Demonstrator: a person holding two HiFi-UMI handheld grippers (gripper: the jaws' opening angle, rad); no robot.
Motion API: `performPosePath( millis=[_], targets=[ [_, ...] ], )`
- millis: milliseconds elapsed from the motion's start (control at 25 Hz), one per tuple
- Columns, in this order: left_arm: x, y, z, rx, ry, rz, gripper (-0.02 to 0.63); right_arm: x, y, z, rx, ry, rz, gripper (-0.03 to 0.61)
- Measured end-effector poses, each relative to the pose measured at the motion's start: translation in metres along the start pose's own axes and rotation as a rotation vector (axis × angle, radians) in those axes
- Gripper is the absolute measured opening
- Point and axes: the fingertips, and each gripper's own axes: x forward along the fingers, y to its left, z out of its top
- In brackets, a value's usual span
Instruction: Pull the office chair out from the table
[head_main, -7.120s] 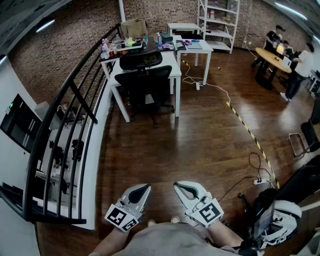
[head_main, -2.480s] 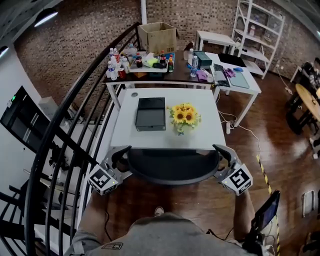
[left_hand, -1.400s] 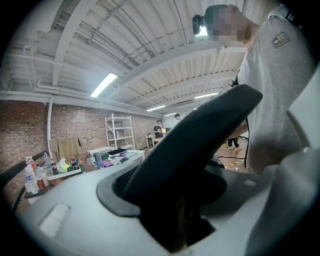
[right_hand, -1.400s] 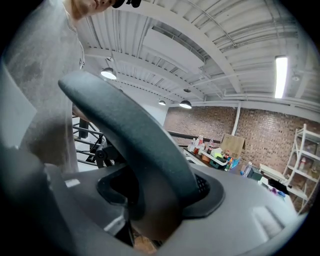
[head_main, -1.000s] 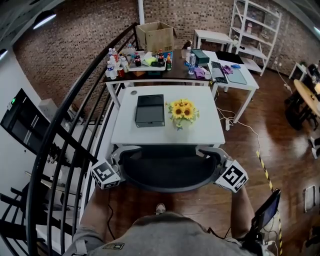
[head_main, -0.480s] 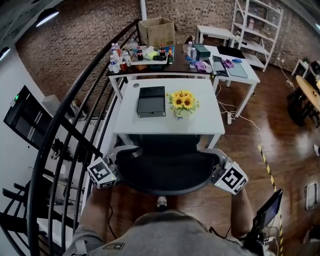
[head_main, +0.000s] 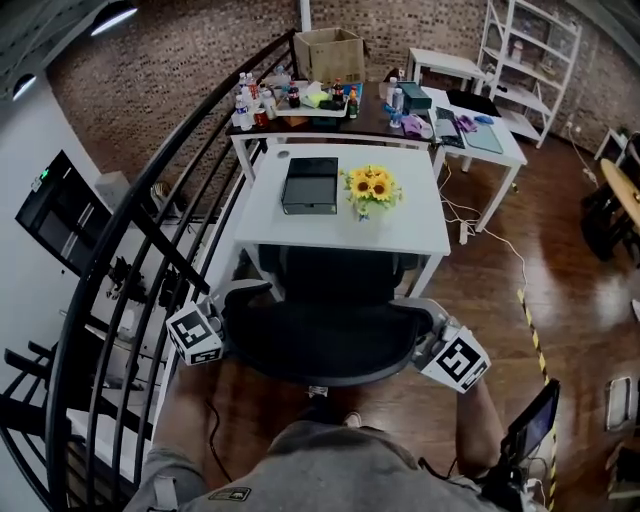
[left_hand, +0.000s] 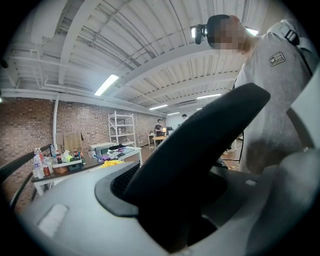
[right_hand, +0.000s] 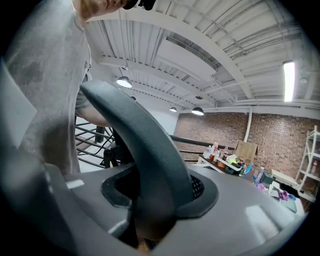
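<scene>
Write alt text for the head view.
The left gripper, jaws opening, and right gripper, jaws closing, clamp the black office chair by its backrest edges, partly out from a white table holding sunflowers and a black box.

Left side was tight, the black railing (head_main: 150, 235) ran just beside the office chair (head_main: 320, 335). Chair back blocked the whole middle, white table (head_main: 265, 215) right behind it, the person's torso (head_main: 320, 470) close on the near side. Only real open room was the bare wood floor (head_main: 580, 300) off to the right, crossed by striped tape (head_main: 530, 318)
</scene>
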Motion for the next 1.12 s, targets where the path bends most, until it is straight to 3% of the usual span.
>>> performPosePath(
  millis=[480,1120],
  targets=[
    [-0.018,-0.055,0.003,0.004,-0.013,-0.006,0.265,-0.026,0.047,0.003,0.01,-0.014,0.03,0.179],
    [-0.06,-0.119,0.003,0.028,-0.024,-0.071,0.261,-0.049,0.125,0.02,0.055,0.025,-0.029,0.179]
  ],
)
